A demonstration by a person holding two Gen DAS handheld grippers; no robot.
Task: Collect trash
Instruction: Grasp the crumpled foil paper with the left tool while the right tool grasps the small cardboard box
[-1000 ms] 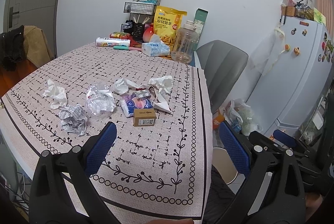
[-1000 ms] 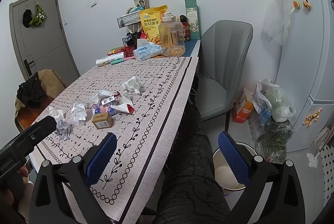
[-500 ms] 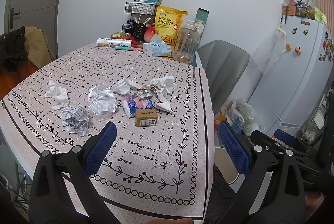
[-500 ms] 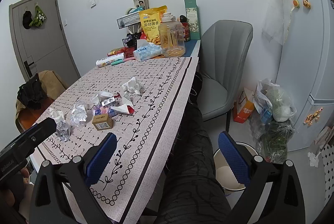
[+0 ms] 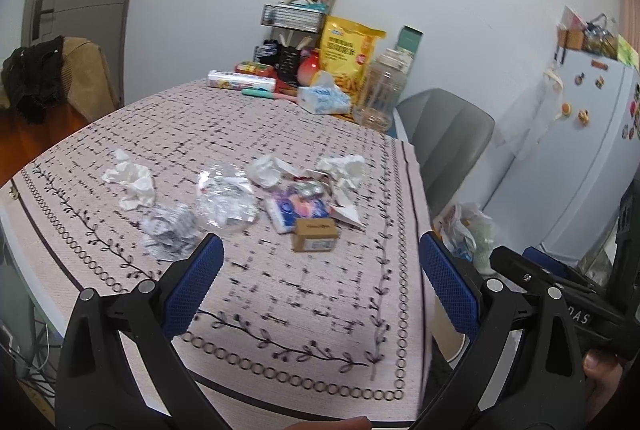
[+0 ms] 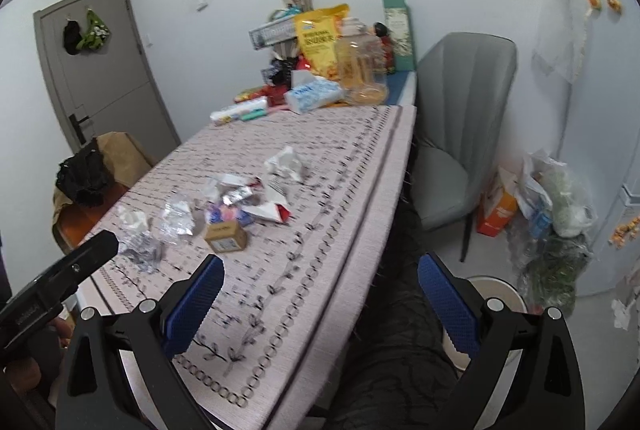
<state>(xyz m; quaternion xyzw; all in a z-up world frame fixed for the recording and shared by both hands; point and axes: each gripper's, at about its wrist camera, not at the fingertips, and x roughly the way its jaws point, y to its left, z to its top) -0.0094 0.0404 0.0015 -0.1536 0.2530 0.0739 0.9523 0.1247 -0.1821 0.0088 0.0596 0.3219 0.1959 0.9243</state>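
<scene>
Trash lies in a loose cluster mid-table: a small brown cardboard box, a blue-pink tissue pack, crumpled clear plastic, a crumpled printed paper, and white tissue wads. My left gripper is open and empty, above the table's near part, short of the box. My right gripper is open and empty over the table's right edge; the box is ahead to its left. A white trash bin stands on the floor under the right gripper.
The table wears a patterned cloth. At its far end stand a yellow snack bag, a clear jug and a tissue box. A grey chair, floor bags and a fridge are to the right.
Both grippers have moved forward and a little closer to the trash cluster; both views are now motion-blurred. Both stay open and empty.
</scene>
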